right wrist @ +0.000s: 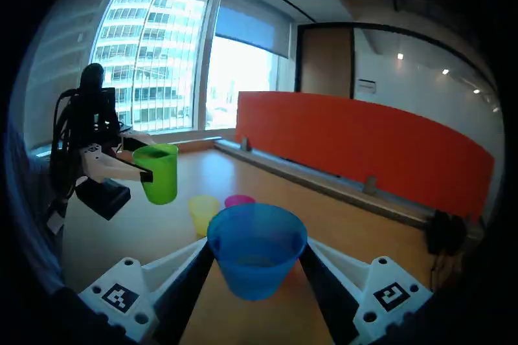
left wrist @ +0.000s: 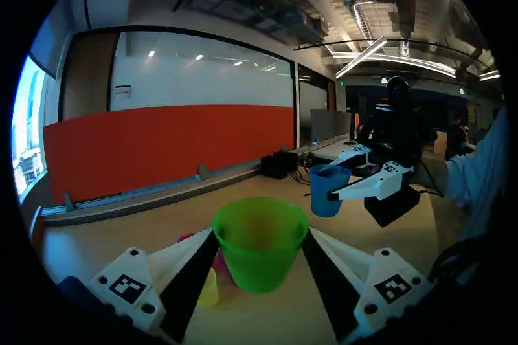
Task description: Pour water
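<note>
We hold the left gripper [left wrist: 259, 233], jaws clamped on the green cup [left wrist: 260, 261], upright above the worktop [right wrist: 337, 235]. Right gripper [right wrist: 256, 241], jaws pinching the blue cup [right wrist: 256, 270], also aloft. Yellow cup [right wrist: 202, 210] and pink cup [right wrist: 239, 200] stand together below.

Light wooden table [right wrist: 272, 173] spans the middle of my right gripper view. Yellow cup [right wrist: 202, 212] and pink cup [right wrist: 239, 200] sit on it, just beside each other, centre frame. Black cables [right wrist: 443, 232] lie at far right.
</note>
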